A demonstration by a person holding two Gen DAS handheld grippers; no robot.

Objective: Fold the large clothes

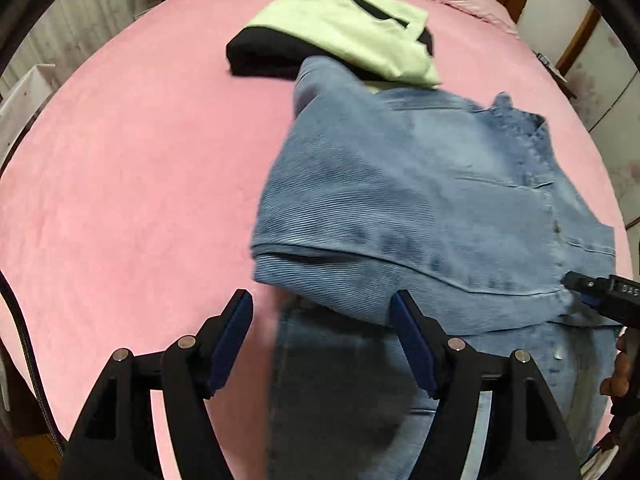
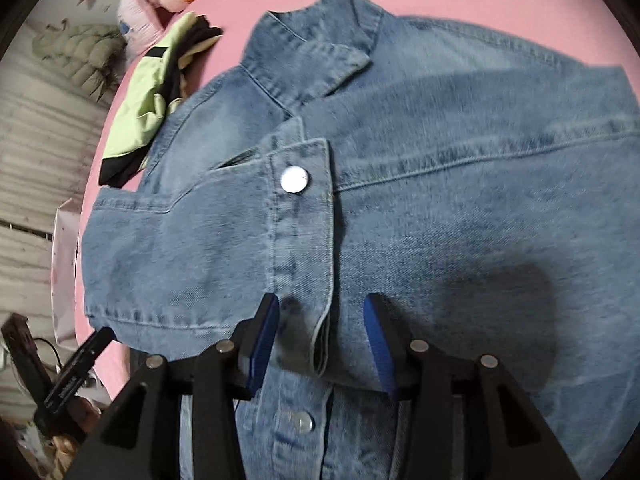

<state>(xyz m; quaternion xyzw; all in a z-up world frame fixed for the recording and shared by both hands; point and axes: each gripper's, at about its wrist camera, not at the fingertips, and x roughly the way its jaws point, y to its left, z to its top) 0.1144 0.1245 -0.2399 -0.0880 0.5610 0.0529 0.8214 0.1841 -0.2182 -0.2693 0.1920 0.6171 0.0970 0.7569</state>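
Both tongs open over the folded denim jacket (image 2: 400,160).
Right gripper (image 2: 322,322) straddles the placket edge, unpinched; left gripper (image 1: 322,314) empty by the jacket's left fold.

Left wrist view: steeply down from above the bed (image 1: 120,180), denim jacket (image 1: 400,200) lower right. Right wrist view: steeply down, close over the jacket's snap placket (image 2: 296,180). Shared: jacket, pink bed, green-and-black folded garment (image 1: 344,28) (image 2: 136,120), pillows behind.

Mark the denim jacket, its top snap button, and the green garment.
jacket (image 2: 440,200), right wrist view, front panel.
snap button (image 2: 295,179), right wrist view, its face.
green garment (image 1: 352,24), left wrist view, top surface.
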